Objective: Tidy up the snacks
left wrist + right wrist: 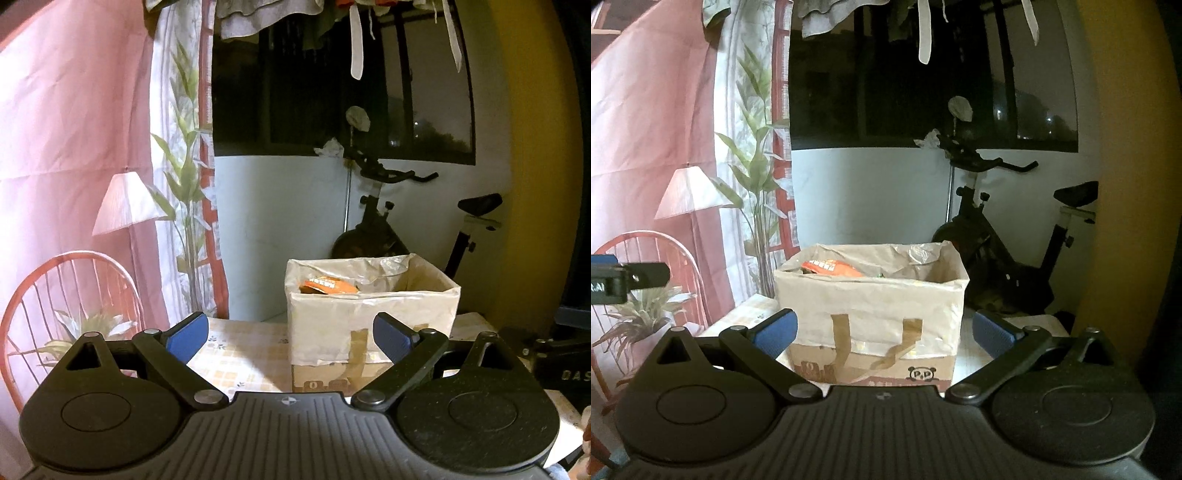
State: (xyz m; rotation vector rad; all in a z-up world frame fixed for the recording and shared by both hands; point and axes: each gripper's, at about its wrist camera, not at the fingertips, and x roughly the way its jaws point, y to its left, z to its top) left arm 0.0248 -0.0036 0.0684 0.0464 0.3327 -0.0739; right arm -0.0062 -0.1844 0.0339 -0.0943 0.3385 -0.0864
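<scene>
A: Blue rubber pads tip both tools. On the left gripper (290,338), how do the fingers (186,339) stand?

B: Spread wide, nothing between them, touching nothing. The left pad sits over the patterned tablecloth (243,354); the right pad overlaps the front face of the cardboard box (369,317) in the picture, but whether it is near that face I cannot tell.

A: And left of that?

B: A printed backdrop (74,129) with a lamp, a red chair and a leafy plant drawn on it.

A: Where are the snacks?

B: An orange snack packet (327,286) lies inside the open box, toward its left side, only its top showing above the rim. In the right wrist view the same orange snack packet (831,267) pokes up at the left of the cardboard box (875,306), with crumpled clear plastic toward the back right corner.

A: The right gripper (884,332)?

B: Also opened wide and empty. Its fingers (779,332) frame the box from the sides, both apart from it as far as I can see. The left tool's tip shows at the far left edge.

A: Behind the box, to the right?

B: A black exercise bike (997,236) under a dark window, then a yellow wall.
</scene>
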